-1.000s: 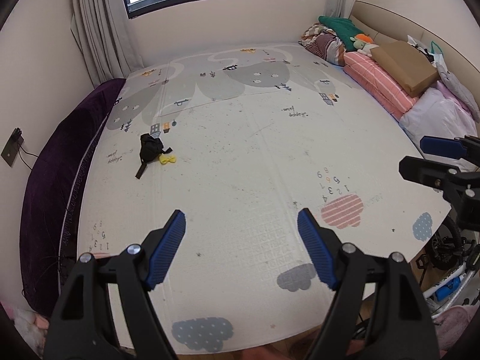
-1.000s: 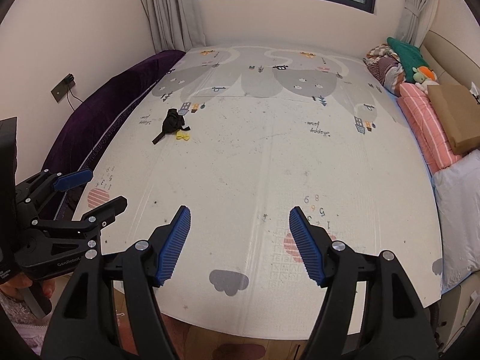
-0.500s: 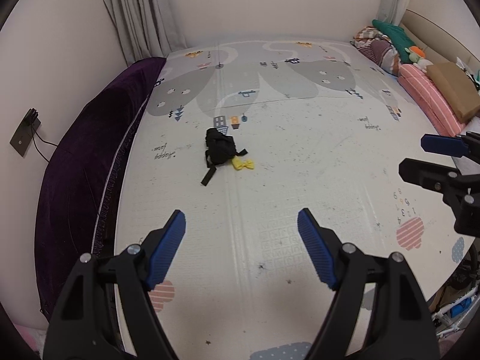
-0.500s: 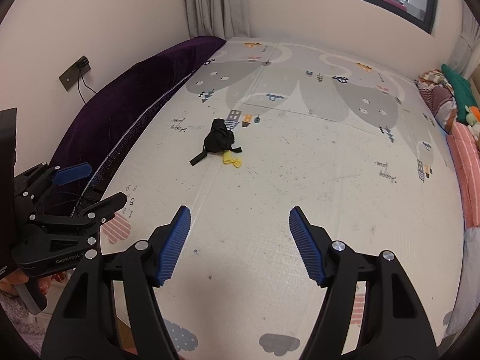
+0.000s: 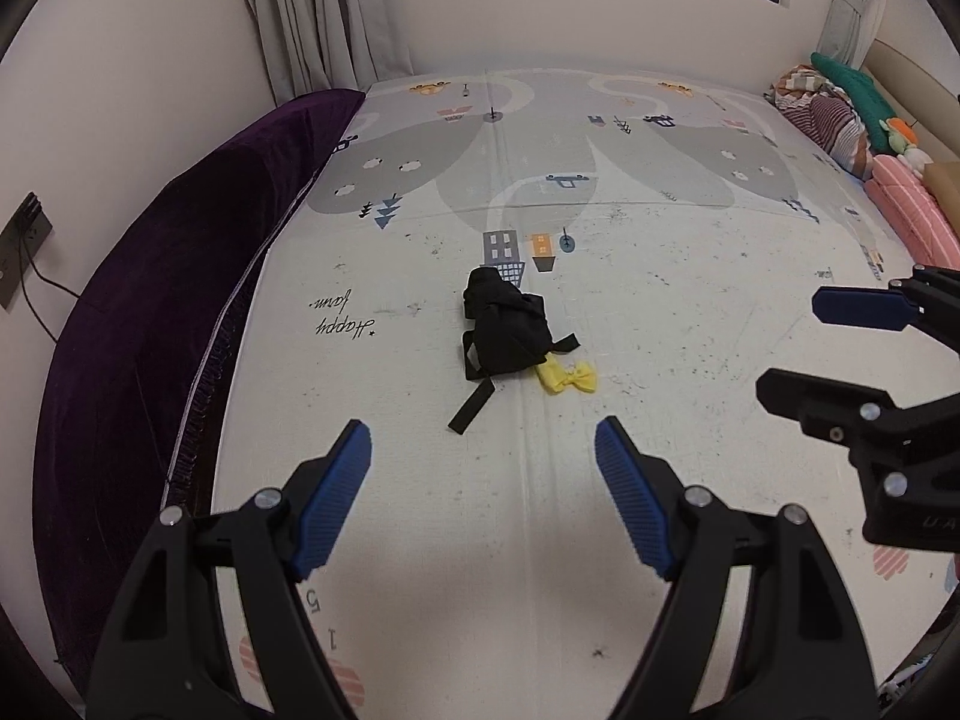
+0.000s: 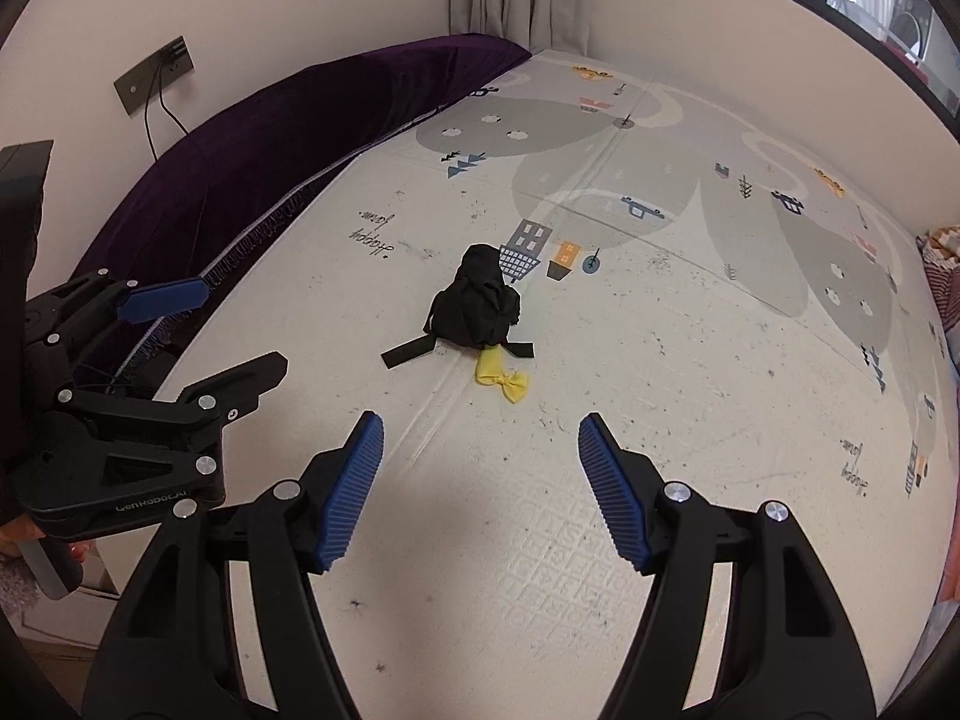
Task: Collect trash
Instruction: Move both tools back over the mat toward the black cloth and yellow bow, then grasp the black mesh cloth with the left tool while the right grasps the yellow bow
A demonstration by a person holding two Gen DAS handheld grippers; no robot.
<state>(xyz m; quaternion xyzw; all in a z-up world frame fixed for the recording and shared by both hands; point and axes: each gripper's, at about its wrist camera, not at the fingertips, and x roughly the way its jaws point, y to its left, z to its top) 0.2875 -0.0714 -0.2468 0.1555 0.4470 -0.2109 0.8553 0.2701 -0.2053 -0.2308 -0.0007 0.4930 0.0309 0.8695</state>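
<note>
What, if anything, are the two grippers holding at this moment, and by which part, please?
Nothing is held. The left gripper and right gripper are both open and empty, short of the black bag and yellow scrap on the mat.

place: home bedroom | cues: play mat (image 5: 600, 312), curtains (image 5: 318, 12), stacked bedding (image 5: 840, 120)

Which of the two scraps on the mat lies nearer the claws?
The yellow scrap: small, bow-shaped, on the near side of the black bundle, which lies just behind it.
</note>
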